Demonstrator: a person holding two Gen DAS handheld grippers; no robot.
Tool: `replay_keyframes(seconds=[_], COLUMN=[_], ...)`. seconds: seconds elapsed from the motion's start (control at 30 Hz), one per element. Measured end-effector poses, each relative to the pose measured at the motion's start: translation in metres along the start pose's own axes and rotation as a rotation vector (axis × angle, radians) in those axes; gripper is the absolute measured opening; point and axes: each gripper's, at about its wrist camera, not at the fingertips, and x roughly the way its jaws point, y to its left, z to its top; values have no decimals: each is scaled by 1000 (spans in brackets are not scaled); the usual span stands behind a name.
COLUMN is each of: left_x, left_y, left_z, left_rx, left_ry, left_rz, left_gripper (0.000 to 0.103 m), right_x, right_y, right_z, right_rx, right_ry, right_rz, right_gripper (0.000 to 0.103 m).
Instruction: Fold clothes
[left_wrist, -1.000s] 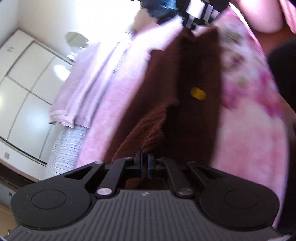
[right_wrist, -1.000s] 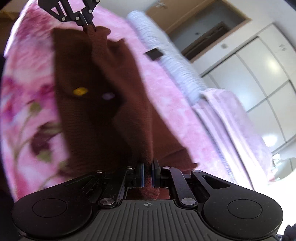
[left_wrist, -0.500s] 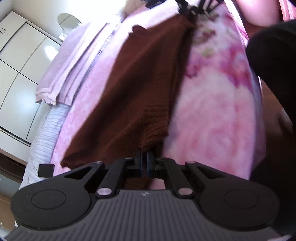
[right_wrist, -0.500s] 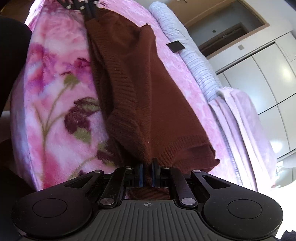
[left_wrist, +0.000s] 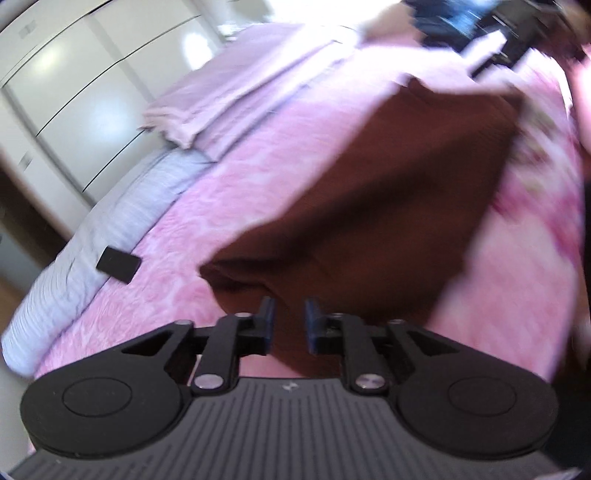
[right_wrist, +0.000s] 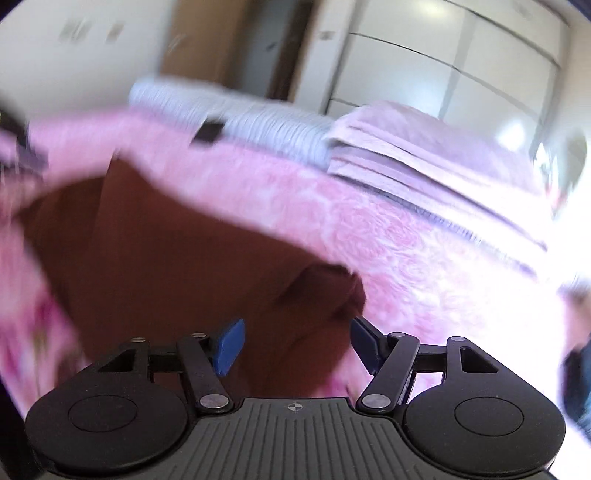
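A dark brown knitted garment lies spread flat on the pink flowered bedspread. It also shows in the right wrist view. My left gripper is open a little and empty, just above the garment's near edge. My right gripper is open wide and empty, over the garment's other end, where a corner is bunched up. Both views are blurred by motion.
A folded lilac blanket and a pale blue ribbed pillow lie at the far side of the bed. A small black flat object rests by the pillow. White wardrobe doors stand behind. The person's arm shows at right.
Both grippers held the brown garment stretched above the bed; now both have opened and let it go. It lies flat on the bedspread and both grippers have pulled back.
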Motion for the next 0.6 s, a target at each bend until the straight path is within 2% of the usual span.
replay_keyframes(seconds=[0.07,0.17,0.27,0.33,0.43,0.5,0.6], left_x=[18,57,99,124,155,161,144], left_y=[17,38,57,69,79,86,91], left_z=[14,29,33,29,19,14,18], left_rx=[-53,-120,-205,-243,-253,-285,-305], left_ry=[-13,12,33,62,124,132,105], left_rz=[3,-28,-92,-105,-64,-51,-19], left_gripper=[18,18,18,17,17,17,17], right_x=[11,42,79,104,138,160,156], right_y=[-10,-17,-16,-21,-24,-27,-49], right_z=[18,50,68,75,64,56,56], right_rx=[70,104,97,75,15,-26,100], right_ry=[-25,-20,7,41,121,175,145], right_rz=[43,113,164,190,134,94,57], right_gripper=[67,67,66,66,66,66,66])
